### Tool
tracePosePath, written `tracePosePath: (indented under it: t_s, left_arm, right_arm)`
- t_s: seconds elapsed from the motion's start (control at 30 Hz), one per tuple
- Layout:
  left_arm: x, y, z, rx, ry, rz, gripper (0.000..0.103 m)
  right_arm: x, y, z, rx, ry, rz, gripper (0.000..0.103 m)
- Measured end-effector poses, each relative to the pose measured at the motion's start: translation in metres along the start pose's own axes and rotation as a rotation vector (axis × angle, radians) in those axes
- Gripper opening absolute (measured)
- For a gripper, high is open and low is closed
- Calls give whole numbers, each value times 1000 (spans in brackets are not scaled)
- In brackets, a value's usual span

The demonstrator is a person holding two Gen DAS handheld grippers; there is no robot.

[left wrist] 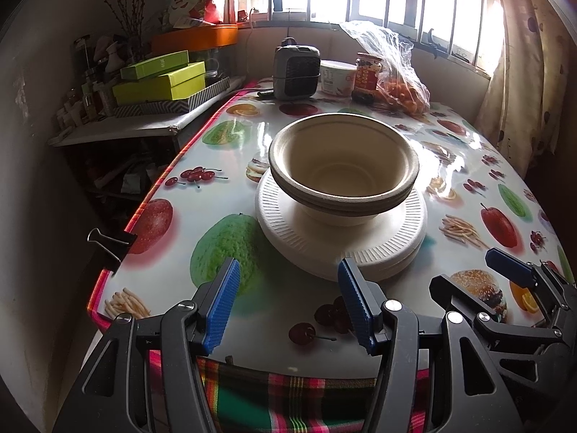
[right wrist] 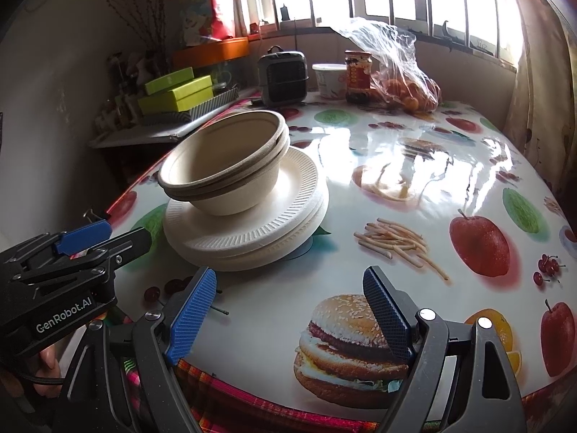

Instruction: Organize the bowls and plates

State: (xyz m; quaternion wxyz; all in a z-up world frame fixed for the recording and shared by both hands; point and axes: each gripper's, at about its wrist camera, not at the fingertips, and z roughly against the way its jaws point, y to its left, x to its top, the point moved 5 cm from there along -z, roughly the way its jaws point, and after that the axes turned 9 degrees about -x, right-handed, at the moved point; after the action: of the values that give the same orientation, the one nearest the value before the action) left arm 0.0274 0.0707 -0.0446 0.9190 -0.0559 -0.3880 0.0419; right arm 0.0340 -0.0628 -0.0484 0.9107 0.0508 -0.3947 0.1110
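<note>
Nested beige paper bowls [left wrist: 342,166] [right wrist: 223,166] stand on a stack of white ribbed paper plates [left wrist: 404,231] [right wrist: 292,216] in the middle of the fruit-print table. My left gripper [left wrist: 288,281] hovers open just short of the plates' near rim, nothing between its blue pads. It also shows at the left edge of the right wrist view as the left gripper [right wrist: 83,238]. My right gripper [right wrist: 288,296] is open over the printed burger near the table's front edge, right of the stack, holding nothing. It appears at the lower right as the right gripper [left wrist: 505,267].
At the table's far end stand a small grey heater [left wrist: 295,72], a white tub [left wrist: 337,77], a jar [left wrist: 368,77] and a plastic bag of oranges [left wrist: 400,86]. Green boxes [left wrist: 162,79] lie on a side shelf to the left. A binder clip [left wrist: 108,241] grips the left edge.
</note>
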Motion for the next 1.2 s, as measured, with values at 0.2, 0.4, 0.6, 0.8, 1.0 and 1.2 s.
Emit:
tracePosePath:
  t_s: [0.2,0.4,0.6,0.8,1.0,1.2]
  left_arm:
    - [0,0,0,-1,0,-1,58]
    - [-1,-1,0,-2,1,-3,58]
    - [0,-1,-1,0,1,-5,58]
    - [0,-1,-1,-2,4,-5,58]
    - [0,-1,-1,-2,4,-5,58]
    - [0,0,-3,-4,8,-5,58]
  right_arm:
    - [0,0,1,-4,0,-5,84]
    - [0,-1,1,-4,2,-7,84]
    - [0,-1,1,-4,1,-6,84]
    - [0,-1,0,-4,2,-6,84]
    - [0,-1,0,-4,1,-6,84]
    - [0,-1,0,-4,2,-6,84]
